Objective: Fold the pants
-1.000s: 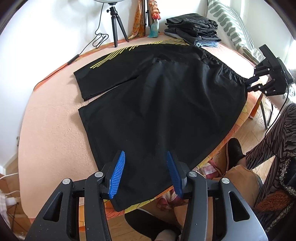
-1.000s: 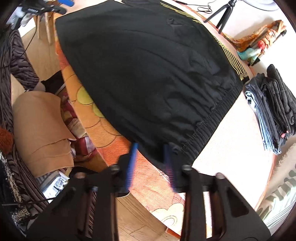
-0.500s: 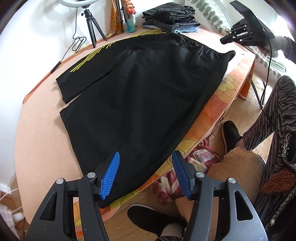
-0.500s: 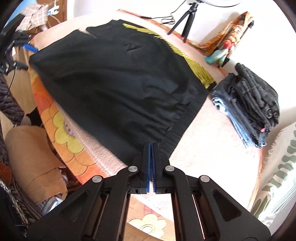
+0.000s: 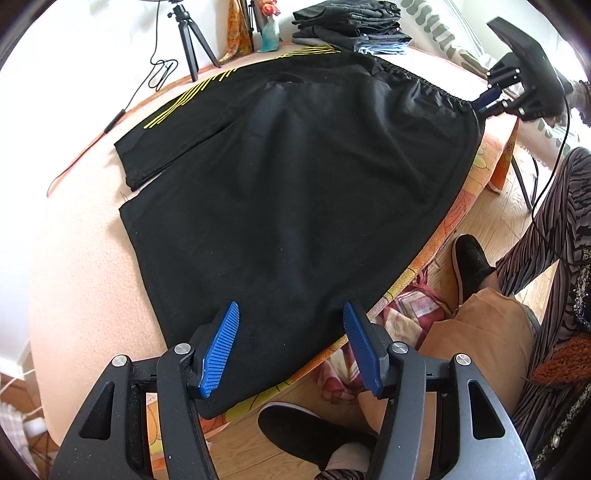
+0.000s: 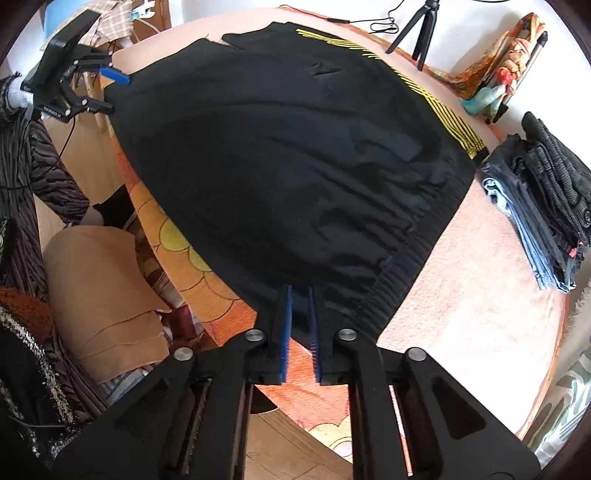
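Note:
Black shorts (image 5: pixel 295 177) with yellow side stripes lie flat on the peach table cover, also in the right wrist view (image 6: pixel 295 155). My left gripper (image 5: pixel 290 317) is open, its blue fingers over the near leg hem at the table's front edge. My right gripper (image 6: pixel 300 295) has its blue fingers a narrow gap apart around the near waistband corner; black cloth sits between them. It shows in the left wrist view (image 5: pixel 484 101) at the waistband corner. The left gripper shows in the right wrist view (image 6: pixel 107 88) at the hem.
A stack of folded dark clothes and jeans (image 5: pixel 351 26) sits at the table's far side, also in the right wrist view (image 6: pixel 546 206). A tripod (image 5: pixel 188 40) and cable stand at the back. The person's legs and slippers (image 5: pixel 472 266) are beside the table edge.
My right gripper came back to the waistband corner and its fingers now straddle the cloth with a small gap. My left gripper moved in closer over the leg hem, staying open.

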`<state>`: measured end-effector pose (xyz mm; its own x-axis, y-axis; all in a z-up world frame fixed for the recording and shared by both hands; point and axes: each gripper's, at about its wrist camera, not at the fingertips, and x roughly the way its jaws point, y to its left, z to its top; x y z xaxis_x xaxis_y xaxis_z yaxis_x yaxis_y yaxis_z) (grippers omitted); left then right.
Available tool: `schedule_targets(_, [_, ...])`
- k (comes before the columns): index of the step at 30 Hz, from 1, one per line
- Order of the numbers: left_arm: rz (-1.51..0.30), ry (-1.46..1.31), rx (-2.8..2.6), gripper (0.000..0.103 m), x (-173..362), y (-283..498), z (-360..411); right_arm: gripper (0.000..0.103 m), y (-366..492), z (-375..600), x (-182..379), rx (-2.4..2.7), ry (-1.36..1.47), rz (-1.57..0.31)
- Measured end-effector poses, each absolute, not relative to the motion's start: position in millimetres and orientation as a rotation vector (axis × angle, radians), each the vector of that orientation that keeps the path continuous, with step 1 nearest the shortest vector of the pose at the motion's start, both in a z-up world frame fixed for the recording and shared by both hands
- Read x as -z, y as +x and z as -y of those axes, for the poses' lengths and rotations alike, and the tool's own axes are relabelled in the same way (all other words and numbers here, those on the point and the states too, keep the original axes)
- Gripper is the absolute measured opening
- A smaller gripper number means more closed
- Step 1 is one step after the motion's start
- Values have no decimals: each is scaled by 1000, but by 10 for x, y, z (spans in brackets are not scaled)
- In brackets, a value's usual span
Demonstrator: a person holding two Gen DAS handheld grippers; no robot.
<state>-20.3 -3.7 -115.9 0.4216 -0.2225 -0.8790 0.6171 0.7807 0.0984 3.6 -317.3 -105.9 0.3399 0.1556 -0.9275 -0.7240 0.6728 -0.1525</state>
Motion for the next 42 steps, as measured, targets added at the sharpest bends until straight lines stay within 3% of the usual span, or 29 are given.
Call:
schedule_targets(3, [-1015, 430, 544, 58, 1147, -184, -1, 51, -66, 3100, 1150, -643, -678, -1072])
schedule_targets(8, [-1014, 400, 540, 58, 1114, -149, -48, 52, -96, 3023, 1237, -613, -741, -1033])
schedule_targets(11, [-1015, 396, 562, 58, 1095, -155, -41, 3, -37, 3028, 1238, -607, -725, -1050])
schedule_targets(26, [-993, 490, 501, 58, 1157, -125, 18, 1, 374, 3131, 738, -460, -604, -930])
schedule_targets(27, [-992, 477, 492, 51, 1153, -97, -12, 1, 389, 3145, 739, -459, -599, -930])
schedule_targets(28, [-1000, 446, 500, 34, 1145, -62, -51, 1, 384, 3143, 744, -458, -590, -930])
schedule_targets(30, [-1019, 371, 534, 16, 1125, -7, -125, 1, 381, 3139, 752, -459, -577, -930])
schedule_targets(34, [-997, 362, 551, 4, 1083, 24, -155, 1, 410, 3154, 725, -446, -558, -919])
schedule_targets(42, [-901, 341, 525, 1, 848, 143, -180, 1, 481, 3128, 594, -403, -548, -866])
